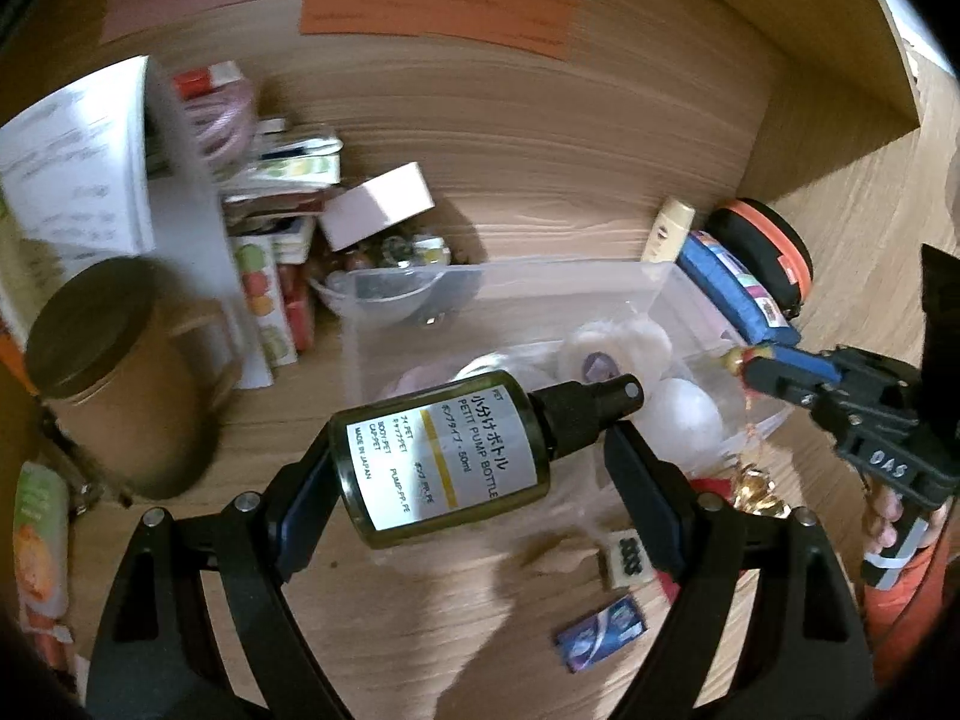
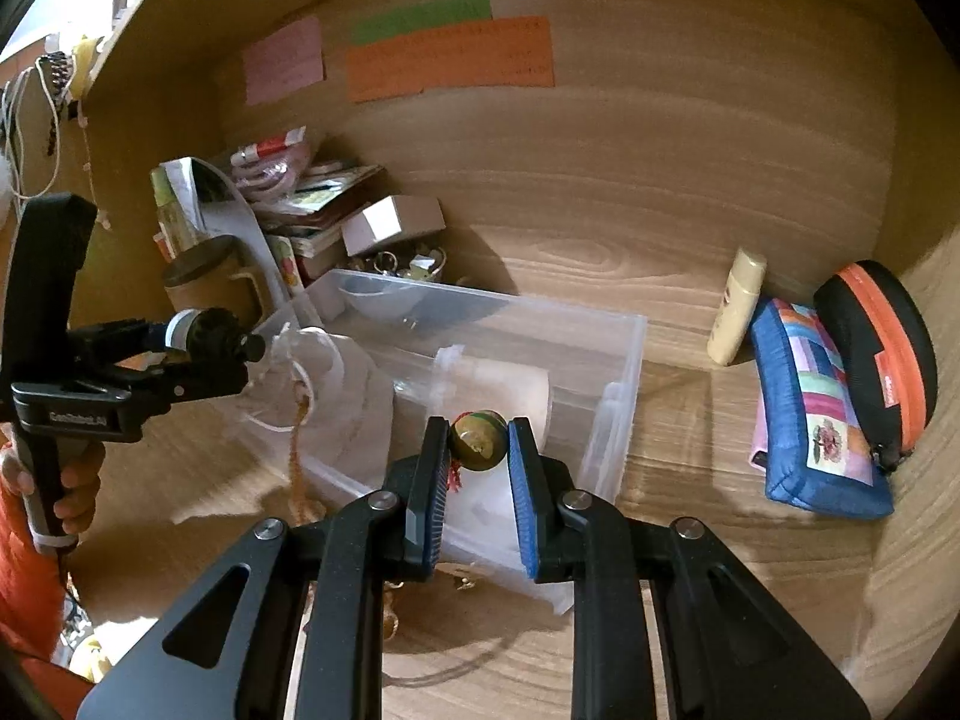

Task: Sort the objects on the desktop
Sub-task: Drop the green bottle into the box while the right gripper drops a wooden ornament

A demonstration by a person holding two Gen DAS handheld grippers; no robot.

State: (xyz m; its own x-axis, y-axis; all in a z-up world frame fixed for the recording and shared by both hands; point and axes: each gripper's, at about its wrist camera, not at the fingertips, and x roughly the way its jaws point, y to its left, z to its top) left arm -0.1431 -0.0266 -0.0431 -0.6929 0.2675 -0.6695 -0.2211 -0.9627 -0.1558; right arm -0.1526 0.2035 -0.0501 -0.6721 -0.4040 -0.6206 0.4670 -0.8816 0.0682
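My left gripper is shut on a dark green pump bottle with a white label and black spray cap, held above the near edge of a clear plastic bin. It also shows in the right wrist view. My right gripper is shut on a small round golden ornament with red threads, held over the bin. White pouches lie inside the bin. In the left wrist view the right gripper is at the bin's right side.
A brown lidded jar, stacked papers and boxes and a clear bowl crowd the back left. A cream tube, blue patchwork pouch and black-orange case lean on the right wall. Small packets lie near me.
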